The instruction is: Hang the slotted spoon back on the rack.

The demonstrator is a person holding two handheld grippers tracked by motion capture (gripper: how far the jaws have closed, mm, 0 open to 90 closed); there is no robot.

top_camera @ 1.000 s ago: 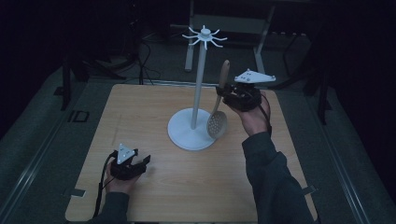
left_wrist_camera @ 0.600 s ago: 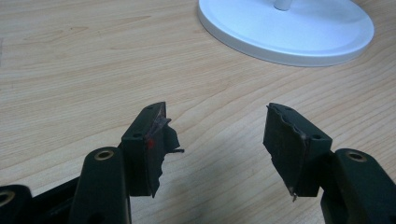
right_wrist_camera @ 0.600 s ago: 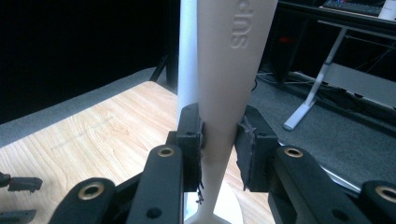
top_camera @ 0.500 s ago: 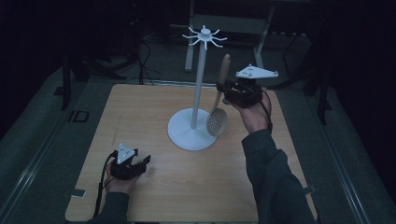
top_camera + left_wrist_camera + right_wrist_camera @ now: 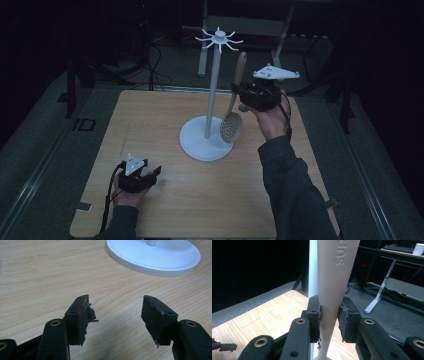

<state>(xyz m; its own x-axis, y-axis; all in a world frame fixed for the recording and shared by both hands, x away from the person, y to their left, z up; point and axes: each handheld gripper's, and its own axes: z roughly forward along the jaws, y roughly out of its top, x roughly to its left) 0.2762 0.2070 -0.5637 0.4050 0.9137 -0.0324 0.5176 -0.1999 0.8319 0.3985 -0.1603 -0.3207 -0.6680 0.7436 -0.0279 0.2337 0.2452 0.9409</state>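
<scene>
A white utensil stand point(image 5: 212, 90) with a round base point(image 5: 200, 145) and hooks at its top rises from the middle of the wooden table. My right gripper point(image 5: 239, 95) is shut on the handle of a beige slotted spoon point(image 5: 233, 112), held nearly upright beside the pole with the bowl hanging low over the base. In the right gripper view the pads squeeze the spoon handle point(image 5: 332, 290) in front of the stand's pole point(image 5: 312, 267). My left gripper point(image 5: 156, 172) rests on the table near the front left, open and holding nothing; its view shows the gripper point(image 5: 116, 312) and the base point(image 5: 155, 255) ahead.
The wooden table point(image 5: 150, 120) has bare surface around the stand. Beyond its far edge stand a desk frame point(image 5: 240, 25) and cables on dark floor. A small black part point(image 5: 223, 346) lies at the lower left of the right gripper view.
The right gripper has lifted the spoon slightly and kept it close to the pole. The left gripper has stayed put.
</scene>
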